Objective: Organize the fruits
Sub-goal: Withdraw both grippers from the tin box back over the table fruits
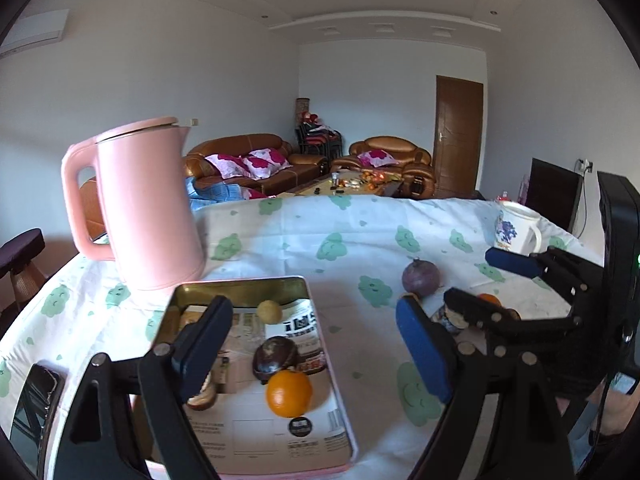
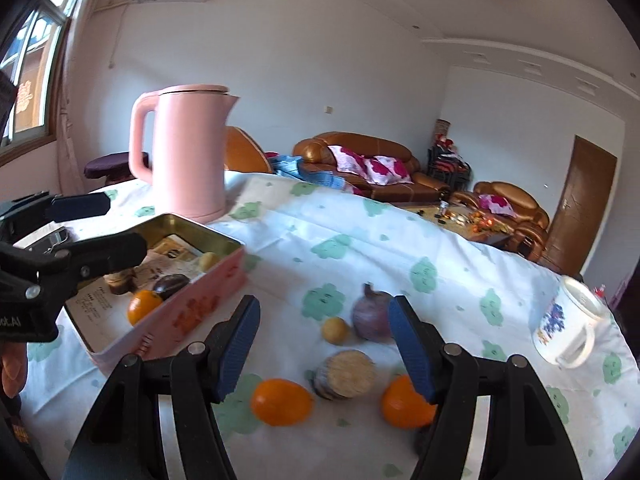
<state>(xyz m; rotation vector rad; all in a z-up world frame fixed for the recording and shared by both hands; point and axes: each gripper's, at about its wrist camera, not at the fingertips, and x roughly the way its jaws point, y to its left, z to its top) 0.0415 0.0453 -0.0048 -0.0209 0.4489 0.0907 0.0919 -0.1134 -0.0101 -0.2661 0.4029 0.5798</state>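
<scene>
Both tools gape empty; a glossy orange (image 1: pixel 288 394) (round, unpeeled) sits in the pink tin (image 1: pixel 320 332)

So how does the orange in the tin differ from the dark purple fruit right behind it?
The orange is bright and round; the dark purple fruit is near black, glossy and flatter. The orange lies nearer the camera, with the purple fruit touching it from behind. Both lie on printed paper inside the tin, and neither is held.
</scene>
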